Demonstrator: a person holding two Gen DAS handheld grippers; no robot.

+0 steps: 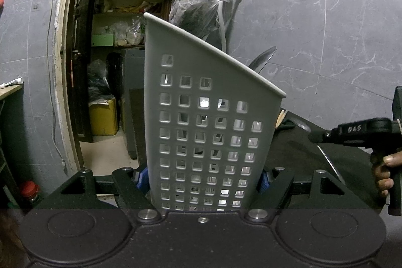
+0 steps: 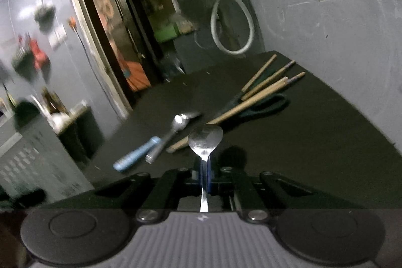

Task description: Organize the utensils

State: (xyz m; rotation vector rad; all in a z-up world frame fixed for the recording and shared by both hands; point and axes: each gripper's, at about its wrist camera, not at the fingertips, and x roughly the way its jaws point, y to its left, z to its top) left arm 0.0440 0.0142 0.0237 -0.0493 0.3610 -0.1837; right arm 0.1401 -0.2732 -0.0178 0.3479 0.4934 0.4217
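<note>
Left gripper (image 1: 204, 180) clamps grey perforated plastic utensil holder (image 1: 208, 122), slant-topped, upright on the black table (image 2: 314, 142). Right gripper (image 2: 204, 167) pinches shiny steel spoon (image 2: 204, 140) by its handle, bowl forward, above table.

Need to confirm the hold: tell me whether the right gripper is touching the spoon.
Touching: the right wrist view shows the right gripper shut on the spoon handle.
</note>
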